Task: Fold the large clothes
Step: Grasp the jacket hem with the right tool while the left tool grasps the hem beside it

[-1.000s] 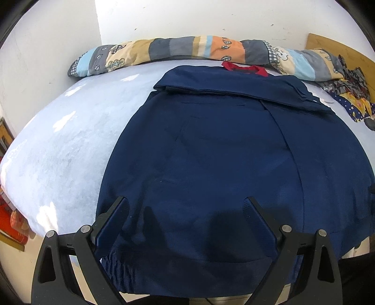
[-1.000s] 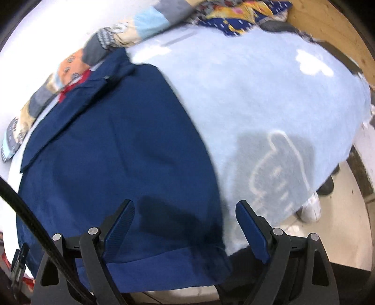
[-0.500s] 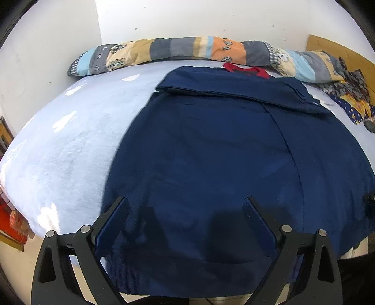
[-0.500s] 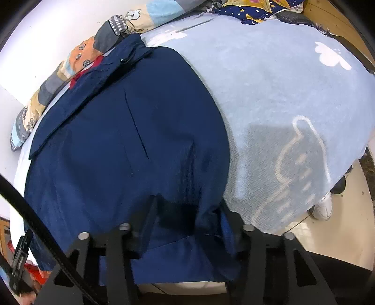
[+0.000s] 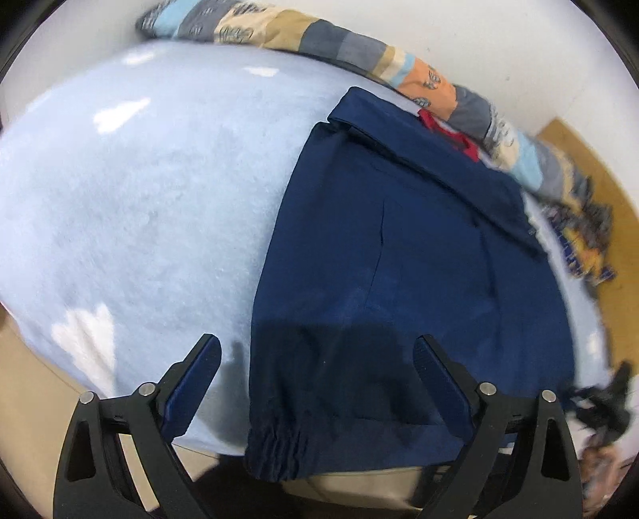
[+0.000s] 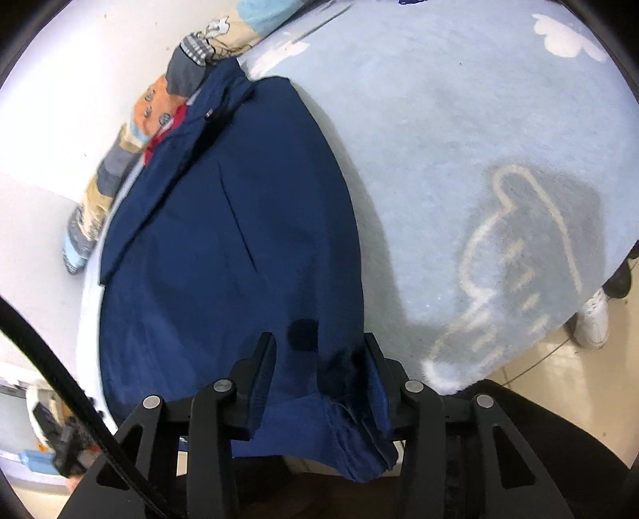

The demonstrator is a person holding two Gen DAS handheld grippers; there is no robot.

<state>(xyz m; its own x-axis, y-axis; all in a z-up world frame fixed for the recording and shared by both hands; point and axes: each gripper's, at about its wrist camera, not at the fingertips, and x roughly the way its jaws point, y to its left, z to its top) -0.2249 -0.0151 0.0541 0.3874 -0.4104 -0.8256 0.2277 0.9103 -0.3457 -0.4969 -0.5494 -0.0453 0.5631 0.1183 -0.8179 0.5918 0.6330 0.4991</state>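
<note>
A bed (image 5: 139, 191) under a pale blue fleece blanket (image 6: 459, 139) carries the navy jacket (image 5: 399, 279), spread flat with its collar end, showing red lining, toward the patchwork bolster (image 5: 319, 36) at the bed's far edge and its hem hanging over the near edge. The hem's corner is gathered into elastic ribbing. The right gripper (image 6: 319, 351) has its fingers narrowed and clamped on a bunched fold at the hem's right corner. The left gripper (image 5: 315, 355) has just been closing slightly, its fingers wide, straddling the hem's left corner without pressing it.
</note>
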